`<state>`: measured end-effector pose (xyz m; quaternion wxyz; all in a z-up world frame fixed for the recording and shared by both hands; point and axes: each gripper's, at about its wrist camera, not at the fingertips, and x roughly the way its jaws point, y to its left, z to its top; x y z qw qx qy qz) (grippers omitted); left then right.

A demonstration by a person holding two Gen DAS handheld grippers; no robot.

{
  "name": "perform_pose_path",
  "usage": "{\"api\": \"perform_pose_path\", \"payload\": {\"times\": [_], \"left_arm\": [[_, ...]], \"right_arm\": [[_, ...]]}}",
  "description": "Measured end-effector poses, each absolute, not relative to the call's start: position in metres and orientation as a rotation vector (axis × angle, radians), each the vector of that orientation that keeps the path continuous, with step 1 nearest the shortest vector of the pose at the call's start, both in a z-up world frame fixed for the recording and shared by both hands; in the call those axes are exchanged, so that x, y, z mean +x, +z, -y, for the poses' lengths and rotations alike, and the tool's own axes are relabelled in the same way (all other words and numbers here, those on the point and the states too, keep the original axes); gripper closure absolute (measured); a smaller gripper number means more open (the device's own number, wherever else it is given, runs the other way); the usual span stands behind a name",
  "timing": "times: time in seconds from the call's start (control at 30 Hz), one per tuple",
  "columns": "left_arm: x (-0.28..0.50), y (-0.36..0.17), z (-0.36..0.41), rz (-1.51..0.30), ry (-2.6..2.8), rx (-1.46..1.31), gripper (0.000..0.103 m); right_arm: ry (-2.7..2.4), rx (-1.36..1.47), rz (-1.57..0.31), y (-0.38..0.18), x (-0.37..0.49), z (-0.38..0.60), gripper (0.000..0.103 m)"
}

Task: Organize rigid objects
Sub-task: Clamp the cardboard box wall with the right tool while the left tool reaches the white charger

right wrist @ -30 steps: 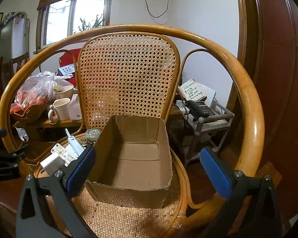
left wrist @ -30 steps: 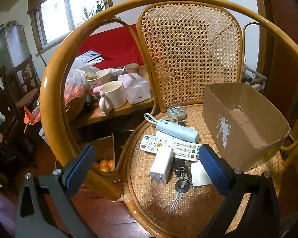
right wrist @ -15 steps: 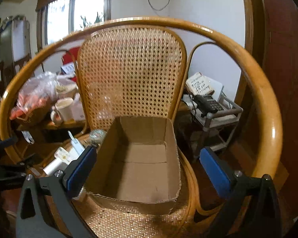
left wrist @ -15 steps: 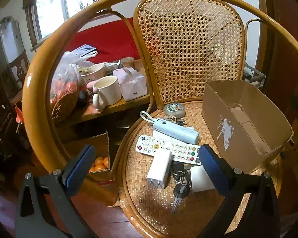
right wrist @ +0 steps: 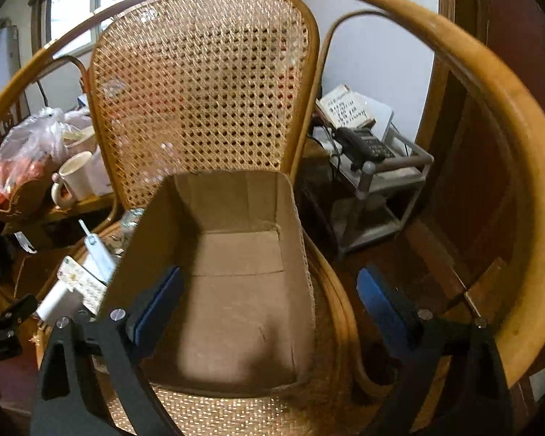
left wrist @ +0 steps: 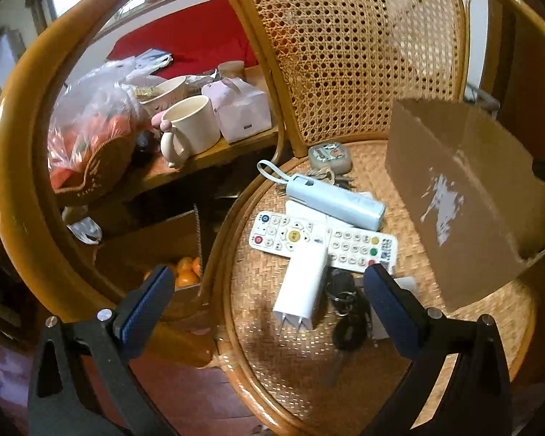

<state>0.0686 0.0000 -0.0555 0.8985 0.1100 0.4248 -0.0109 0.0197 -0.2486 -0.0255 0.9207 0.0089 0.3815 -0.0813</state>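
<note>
On the rattan chair seat (left wrist: 294, 359) lie a white charger (left wrist: 303, 287), a white remote (left wrist: 323, 241), a light-blue power bank (left wrist: 336, 201), black keys (left wrist: 345, 309), a white block (left wrist: 403, 287) and a round tin (left wrist: 328, 152). An empty cardboard box (left wrist: 465, 196) stands on the seat's right side. My left gripper (left wrist: 269, 301) is open above the charger. My right gripper (right wrist: 267, 305) is open over the box (right wrist: 236, 290), its left finger inside the box's left wall. The remote (right wrist: 81, 287) and power bank (right wrist: 98, 254) show left of the box.
The chair's curved armrests (left wrist: 14, 181) and cane back (left wrist: 345, 47) ring the seat. A side table (left wrist: 185, 167) to the left holds a mug (left wrist: 189, 130), a bag of fruit and a tissue box. A metal stand with a phone (right wrist: 367, 149) is at the right.
Both grippers have moved forward and down. The left came closer over the charger and remote. The right came down over the box, its left finger now past the box wall.
</note>
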Motion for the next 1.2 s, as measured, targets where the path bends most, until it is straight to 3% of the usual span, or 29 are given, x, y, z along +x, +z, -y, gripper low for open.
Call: {"api": "perform_pose_path", "payload": {"times": [0.3, 0.53, 0.6, 0.67, 0.77, 0.97, 1.0, 1.07, 1.2], "left_arm": [[0.082, -0.075, -0.002, -0.965, -0.019, 0.25, 0.0], [0.085, -0.084, 0.001, -0.979, -0.013, 0.302, 0.001], [0.087, -0.088, 0.003, -0.989, -0.027, 0.316, 0.006], [0.092, -0.093, 0.004, -1.014, -0.04, 0.314, 0.02], [0.096, -0.1, 0.004, -1.047, -0.061, 0.305, 0.036], [0.105, -0.112, 0.003, -1.106, -0.113, 0.274, 0.038], [0.106, -0.113, 0.002, -1.111, -0.114, 0.265, 0.043], [0.107, -0.114, -0.002, -1.141, -0.169, 0.195, 0.071], [0.103, -0.109, -0.003, -1.124, -0.178, 0.162, 0.076]], "right_arm": [[-0.216, 0.008, -0.882, -0.056, 0.032, 0.256, 0.004], [-0.237, 0.071, -0.968, -0.073, 0.037, 0.269, 0.054], [-0.235, 0.076, -0.983, -0.077, 0.039, 0.272, 0.067], [-0.22, 0.086, -1.005, -0.082, 0.041, 0.273, 0.087], [-0.23, 0.068, -1.005, -0.082, 0.042, 0.272, 0.094], [-0.229, 0.068, -1.005, -0.082, 0.042, 0.273, 0.094], [-0.229, 0.067, -1.005, -0.082, 0.042, 0.272, 0.094], [-0.23, 0.067, -1.004, -0.082, 0.042, 0.272, 0.094], [-0.231, 0.064, -1.005, -0.082, 0.042, 0.273, 0.094]]}}
